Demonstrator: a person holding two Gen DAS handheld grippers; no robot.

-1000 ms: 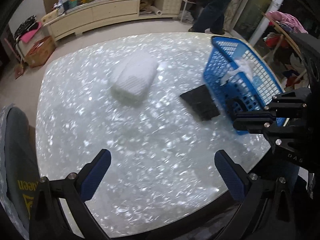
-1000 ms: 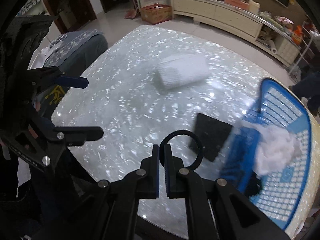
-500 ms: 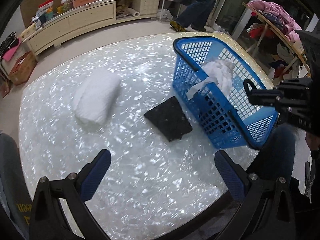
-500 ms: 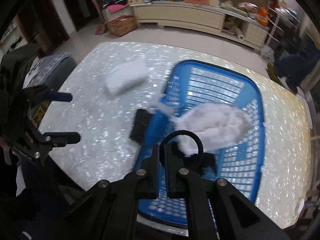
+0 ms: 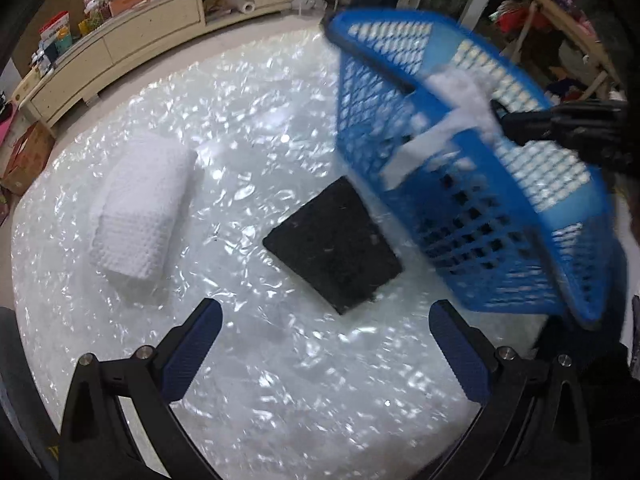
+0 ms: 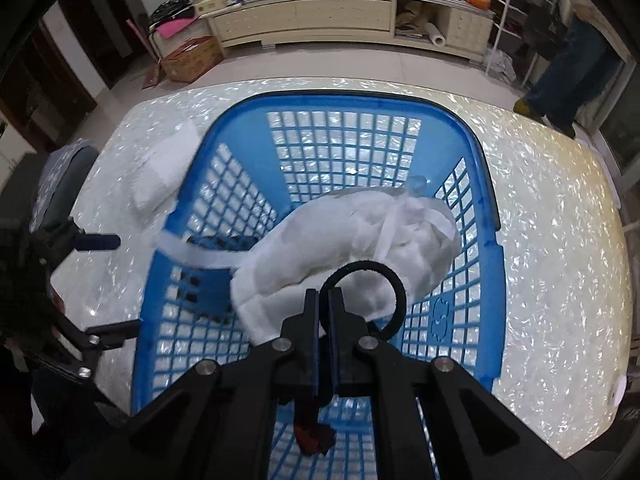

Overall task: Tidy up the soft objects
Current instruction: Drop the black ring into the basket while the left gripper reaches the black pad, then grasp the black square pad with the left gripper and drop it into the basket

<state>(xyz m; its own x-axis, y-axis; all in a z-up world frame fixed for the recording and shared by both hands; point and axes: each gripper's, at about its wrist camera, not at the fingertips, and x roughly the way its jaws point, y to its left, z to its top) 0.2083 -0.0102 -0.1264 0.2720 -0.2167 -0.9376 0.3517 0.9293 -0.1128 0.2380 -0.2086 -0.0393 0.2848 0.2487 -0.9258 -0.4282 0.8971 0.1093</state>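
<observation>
My right gripper (image 6: 324, 296) is shut on a thin black loop (image 6: 362, 266) and hangs over the blue mesh basket (image 6: 348, 100). A crumpled white cloth (image 6: 352, 232) lies in the basket, one strip trailing over its left rim. My left gripper (image 5: 326, 344) stands open and empty above the table, just short of a flat black square cloth (image 5: 334, 242). That cloth lies against the basket's (image 5: 500, 240) near wall. Farther left on the table rests a folded white waffle towel (image 5: 140, 208).
The round pearly table (image 5: 280, 400) ends close behind the left gripper. A dark chair back (image 6: 60, 184) stands at the table's left side. Beyond are a long low cabinet (image 6: 320, 12) with clutter, a cardboard box (image 6: 192, 58) and a person's legs (image 6: 560, 80).
The right gripper has carried the black loop from above the table beside the black cloth to above the basket. The left gripper has moved nearer to the black cloth and the basket.
</observation>
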